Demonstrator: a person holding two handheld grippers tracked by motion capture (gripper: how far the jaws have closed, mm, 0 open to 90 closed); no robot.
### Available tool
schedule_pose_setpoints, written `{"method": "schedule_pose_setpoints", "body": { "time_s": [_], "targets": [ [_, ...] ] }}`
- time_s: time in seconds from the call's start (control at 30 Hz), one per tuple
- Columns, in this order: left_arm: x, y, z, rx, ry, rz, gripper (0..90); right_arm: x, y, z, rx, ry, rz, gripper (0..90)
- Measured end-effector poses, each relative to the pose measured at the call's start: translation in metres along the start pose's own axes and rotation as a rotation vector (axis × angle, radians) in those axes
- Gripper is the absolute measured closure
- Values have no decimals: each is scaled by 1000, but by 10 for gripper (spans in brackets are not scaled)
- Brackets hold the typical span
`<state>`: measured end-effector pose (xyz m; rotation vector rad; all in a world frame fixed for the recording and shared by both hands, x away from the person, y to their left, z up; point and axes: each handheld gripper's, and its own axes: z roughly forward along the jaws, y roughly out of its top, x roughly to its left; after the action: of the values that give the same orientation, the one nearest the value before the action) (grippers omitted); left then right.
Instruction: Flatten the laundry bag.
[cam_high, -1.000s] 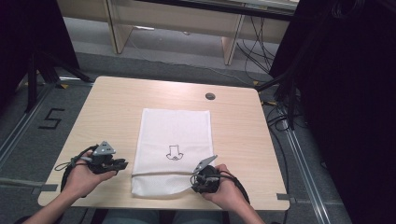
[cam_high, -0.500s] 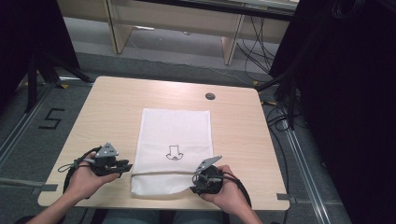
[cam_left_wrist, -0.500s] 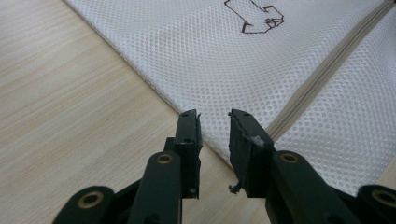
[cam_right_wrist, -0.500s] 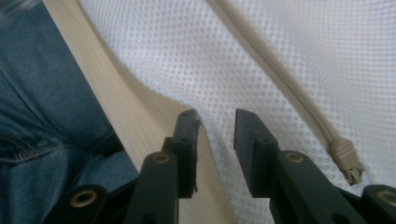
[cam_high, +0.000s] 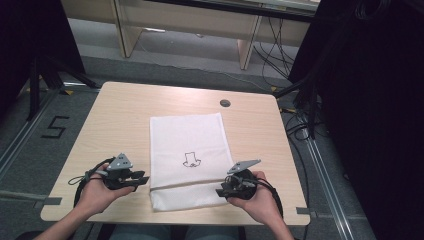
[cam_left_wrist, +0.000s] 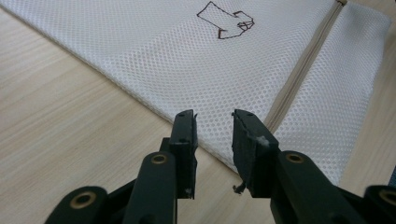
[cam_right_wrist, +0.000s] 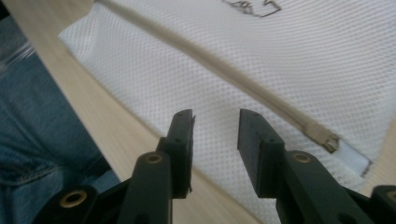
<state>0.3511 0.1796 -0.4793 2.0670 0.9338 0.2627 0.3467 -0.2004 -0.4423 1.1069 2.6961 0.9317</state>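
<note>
A second ago both grippers were pressed in at the near corners of the white mesh bag (cam_high: 189, 160); now each has drawn off a little to its own side, and the bag lies flat and straight with no tool on it. On the far left, a black "5" (cam_high: 54, 128) is taped to the floor beside the table (cam_high: 125, 115); it is the only readable character in view. The left gripper (cam_high: 141, 180) sits in the person's left hand at the bag's near left edge, and its jaws have just been opening: in the left gripper view they stand partly apart over the bag's edge, nothing clamped between the pads, the mesh lying on the wood beyond them. The bag rests in the middle of the table, long side running away from the person, a beige zipper (cam_left_wrist: 299, 70) crossing it near the front end. On its middle is a small dark outline drawing (cam_high: 191, 161), a folded-garment shape rather than lettering; no brand name can be made out. The right gripper (cam_high: 222, 191) is at the bag's near right corner, lifted slightly from where it was; its jaws have also just been opening and stand apart above the mesh, holding nothing, with the zipper's metal pull (cam_right_wrist: 330, 140) just ahead of them.
</note>
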Motion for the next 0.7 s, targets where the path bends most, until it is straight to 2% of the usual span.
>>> {"method": "schedule_pose_setpoints", "body": {
  "time_s": [0.03, 0.07, 0.1, 0.13, 0.17, 0.2, 0.23, 0.27, 0.3, 0.37, 0.4, 0.43, 0.5, 0.53, 0.6, 0.63, 0.7],
  "targets": [
    [-1, 1, 1, -3, -1, 4, 689, -1, 0, -1, -17, 4, 22, 692],
    [-3, 2, 2, -7, 2, 14, 688, -6, 0, -2, -26, -14, 17, 720],
    [-4, 3, 3, -6, -10, 18, 688, -9, 1, -5, -19, -41, 53, 759],
    [-6, 4, 6, -10, -12, 20, 688, -15, 1, -7, -21, -100, 68, 801],
    [-8, 5, 8, -2, -18, 36, 688, -22, 1, -10, 4, -142, 95, 836],
    [-10, 6, 11, -2, -24, 43, 689, -30, -1, -10, 31, -175, 158, 869],
    [-11, 7, 13, 6, -37, 71, 693, -38, -3, -9, 57, -209, 173, 900],
    [-14, 8, 16, 0, -48, 68, 703, -45, -5, -6, 80, -242, 186, 900],
    [-16, 8, 18, 12, -54, 71, 712, -50, -7, -3, 100, -248, 224, 900],
    [-18, 10, 25, 23, -75, 108, 730, -60, -10, 5, 119, -247, 232, 900],
    [-21, 10, 28, 24, -73, 87, 735, -61, -10, 7, 136, -252, 245, 900],
    [-22, 11, 32, 30, -87, 93, 740, -61, -10, 9, 146, -247, 250, 900],
    [-22, 11, 37, 75, -93, 124, 749, -62, -10, 16, 175, -233, 228, 900],
    [-23, 10, 40, 67, -99, 124, 753, -59, -10, 18, 187, -242, 241, 900],
    [-23, 10, 41, 95, -93, 148, 762, -58, -11, 21, 197, -241, 224, 900],
    [-24, 8, 42, 103, -101, 135, 764, -57, -11, 21, 202, -241, 226, 900],
    [-23, 7, 42, 123, -104, 137, 765, -56, -11, 22, 206, -234, 216, 900]
  ]
}}
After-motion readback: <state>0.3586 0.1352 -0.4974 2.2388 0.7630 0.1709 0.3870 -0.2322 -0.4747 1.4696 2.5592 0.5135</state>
